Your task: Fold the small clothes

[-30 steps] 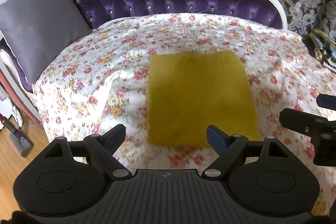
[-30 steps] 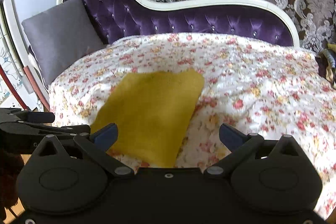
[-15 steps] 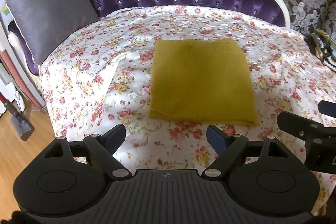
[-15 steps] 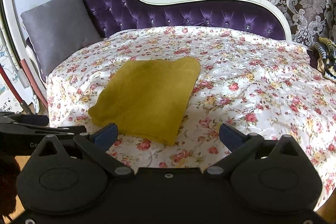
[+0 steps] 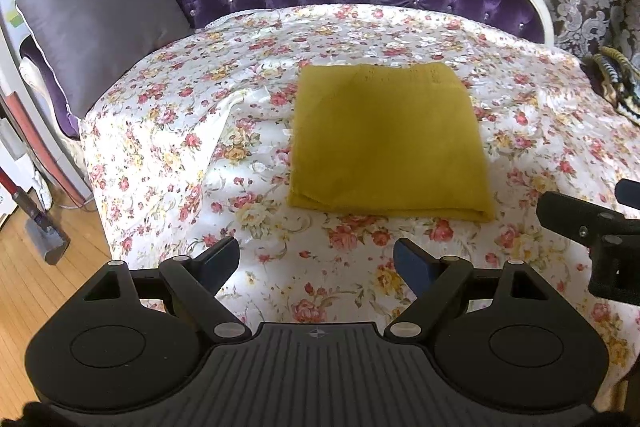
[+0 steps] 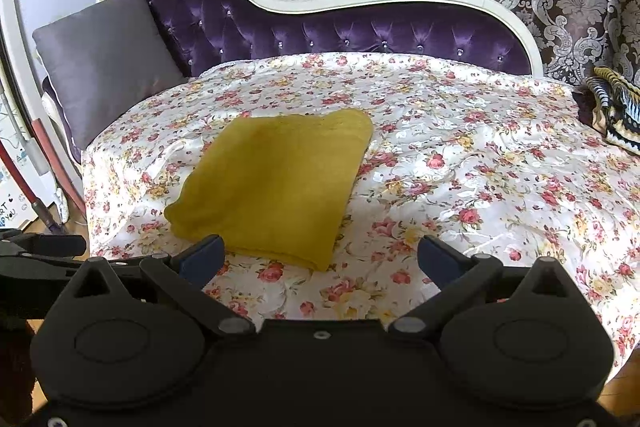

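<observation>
A mustard-yellow garment (image 5: 386,143) lies folded in a flat rectangle on the floral bedspread (image 5: 240,115) of a purple chaise; it also shows in the right wrist view (image 6: 272,183). My left gripper (image 5: 318,261) is open and empty, held back from the garment's near edge. My right gripper (image 6: 320,257) is open and empty, near the garment's near right corner and apart from it. The right gripper's side shows at the right edge of the left wrist view (image 5: 592,227).
A grey cushion (image 5: 96,15) leans at the chaise's left end. A striped dark cloth (image 6: 616,111) lies at the far right. The tufted purple backrest (image 6: 360,31) runs behind, with patterned curtains beyond. Wooden floor (image 5: 36,291) and a vacuum head lie left of the bed.
Both grippers have drawn back from the garment, which now lies farther ahead. The garment itself lies still and folded.
</observation>
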`<act>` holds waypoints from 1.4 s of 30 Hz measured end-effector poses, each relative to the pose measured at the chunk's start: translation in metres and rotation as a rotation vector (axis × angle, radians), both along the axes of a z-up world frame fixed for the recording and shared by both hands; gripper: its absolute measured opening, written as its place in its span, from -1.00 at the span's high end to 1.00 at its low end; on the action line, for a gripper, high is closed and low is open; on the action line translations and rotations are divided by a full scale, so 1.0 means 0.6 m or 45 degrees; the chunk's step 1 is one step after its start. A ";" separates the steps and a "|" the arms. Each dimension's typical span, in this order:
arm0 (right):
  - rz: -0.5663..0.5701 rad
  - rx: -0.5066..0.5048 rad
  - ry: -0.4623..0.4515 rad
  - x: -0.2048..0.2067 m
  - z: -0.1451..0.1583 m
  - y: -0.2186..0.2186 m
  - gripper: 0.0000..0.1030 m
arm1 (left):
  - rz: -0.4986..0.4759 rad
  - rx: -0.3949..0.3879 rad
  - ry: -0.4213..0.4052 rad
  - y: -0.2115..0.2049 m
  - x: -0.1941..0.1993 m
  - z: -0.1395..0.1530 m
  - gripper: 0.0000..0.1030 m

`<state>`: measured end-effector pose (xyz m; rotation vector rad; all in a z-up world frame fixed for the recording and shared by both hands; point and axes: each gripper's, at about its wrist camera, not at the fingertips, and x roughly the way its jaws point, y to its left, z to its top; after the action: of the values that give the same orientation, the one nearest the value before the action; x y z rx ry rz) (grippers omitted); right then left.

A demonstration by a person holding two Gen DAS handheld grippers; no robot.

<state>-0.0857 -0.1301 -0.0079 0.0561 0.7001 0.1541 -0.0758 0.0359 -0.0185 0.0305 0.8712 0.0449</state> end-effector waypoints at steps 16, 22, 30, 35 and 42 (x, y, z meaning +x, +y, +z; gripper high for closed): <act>0.008 0.001 0.009 0.006 -0.003 0.004 -0.98 | -0.003 0.028 0.003 -0.003 0.002 -0.001 -0.63; 0.006 0.000 0.009 0.011 -0.005 0.004 -0.98 | -0.004 0.030 0.006 -0.004 0.003 -0.002 -0.63; 0.003 0.002 0.014 0.017 -0.007 0.001 -0.98 | -0.004 0.035 0.018 -0.002 0.008 -0.005 -0.63; 0.002 0.001 0.015 0.018 -0.008 0.002 -0.98 | -0.004 0.038 0.020 -0.001 0.010 -0.005 -0.63; -0.004 -0.010 0.019 0.022 -0.010 0.001 -0.98 | 0.002 0.038 0.021 0.000 0.012 -0.004 -0.63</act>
<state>-0.0724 -0.1293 -0.0139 0.0508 0.7156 0.1480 -0.0685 0.0360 -0.0208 0.0585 0.8871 0.0589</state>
